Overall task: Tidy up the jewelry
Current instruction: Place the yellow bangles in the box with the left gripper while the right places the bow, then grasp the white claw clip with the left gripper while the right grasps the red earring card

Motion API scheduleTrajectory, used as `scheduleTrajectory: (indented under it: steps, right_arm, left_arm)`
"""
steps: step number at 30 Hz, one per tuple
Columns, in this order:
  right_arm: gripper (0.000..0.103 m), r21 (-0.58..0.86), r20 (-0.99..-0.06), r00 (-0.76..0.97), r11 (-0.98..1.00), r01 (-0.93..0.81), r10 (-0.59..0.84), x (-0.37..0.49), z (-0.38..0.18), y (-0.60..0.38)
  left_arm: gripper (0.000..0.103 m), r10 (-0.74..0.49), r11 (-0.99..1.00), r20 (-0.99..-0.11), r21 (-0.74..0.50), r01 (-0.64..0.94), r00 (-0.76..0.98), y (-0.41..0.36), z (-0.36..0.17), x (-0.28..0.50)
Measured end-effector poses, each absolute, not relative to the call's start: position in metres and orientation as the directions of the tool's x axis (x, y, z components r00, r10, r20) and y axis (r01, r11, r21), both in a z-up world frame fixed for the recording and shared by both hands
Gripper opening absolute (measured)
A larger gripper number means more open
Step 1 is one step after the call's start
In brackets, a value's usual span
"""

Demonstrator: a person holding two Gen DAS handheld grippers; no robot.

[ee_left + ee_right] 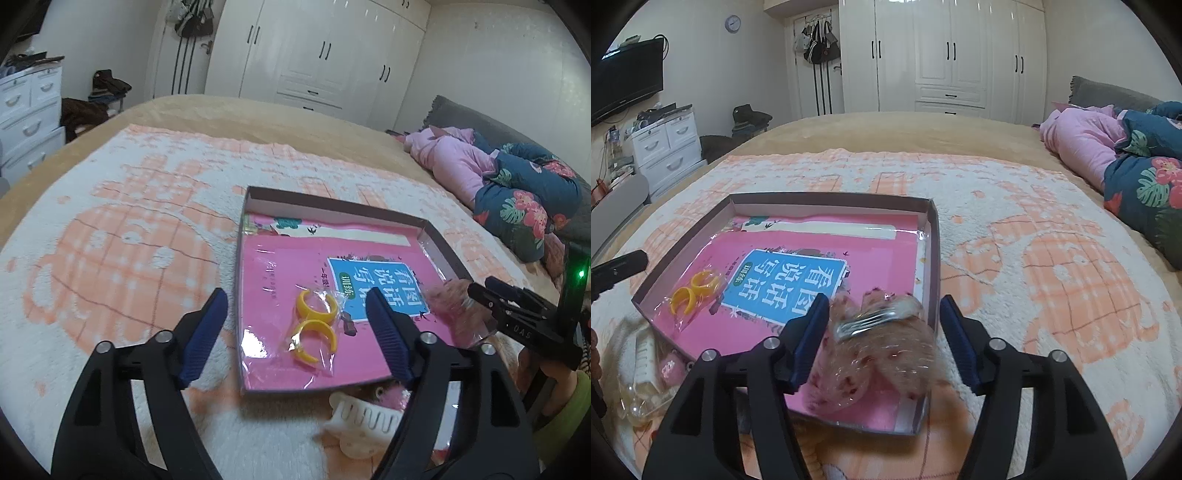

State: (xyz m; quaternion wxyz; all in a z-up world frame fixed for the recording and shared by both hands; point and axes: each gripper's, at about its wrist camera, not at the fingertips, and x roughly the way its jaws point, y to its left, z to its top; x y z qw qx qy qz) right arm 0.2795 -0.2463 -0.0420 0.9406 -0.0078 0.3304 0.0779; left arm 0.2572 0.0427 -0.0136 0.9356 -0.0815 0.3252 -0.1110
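A shallow cardboard box (334,208) (932,236) lined with a pink booklet lies on the bed blanket. Two yellow open rings in a clear bag (314,326) (692,290) lie in it. My left gripper (297,330) is open, jaws either side of the bagged rings, above them. My right gripper (882,338) is open over the box's near right corner; a fluffy pink hair clip in a clear bag (882,343) sits between its jaws, blurred. Whether a finger touches it is unclear. It also shows in the left wrist view (452,308).
A white claw hair clip (364,419) and a small pink piece (670,367) lie on the blanket in front of the box. Pink and floral bedding (1126,155) is piled at the right. A white drawer unit (666,147) stands left of the bed.
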Motion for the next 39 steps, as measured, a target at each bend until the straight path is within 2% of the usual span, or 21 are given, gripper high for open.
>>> scheduleTrajectory:
  steps: [8, 12, 28, 39]
  right_arm:
    - [0.082, 0.041, -0.598, 0.790, 0.990, -0.135, 0.132, 0.244, -0.033, -0.257]
    - [0.086, 0.033, -0.575, 0.807, 0.989, -0.142, 0.135, 0.219, -0.025, -0.260]
    - [0.091, 0.065, -0.519, 0.835, 0.983, -0.174, 0.182, 0.142, 0.010, -0.262]
    - [0.092, 0.092, -0.534, 0.808, 0.967, -0.237, 0.248, 0.105, 0.006, -0.243]
  left_arm:
    - [0.085, -0.241, 0.963, -0.551, -0.240, 0.124, 0.799, 0.052, 0.003, 0.228]
    - [0.091, -0.239, 0.962, -0.540, -0.248, 0.118, 0.807, 0.053, 0.009, 0.213]
    - [0.092, -0.249, 0.960, -0.513, -0.243, 0.139, 0.821, 0.050, 0.029, 0.153]
    - [0.092, -0.233, 0.970, -0.565, -0.187, 0.152, 0.791, 0.049, 0.010, 0.130]
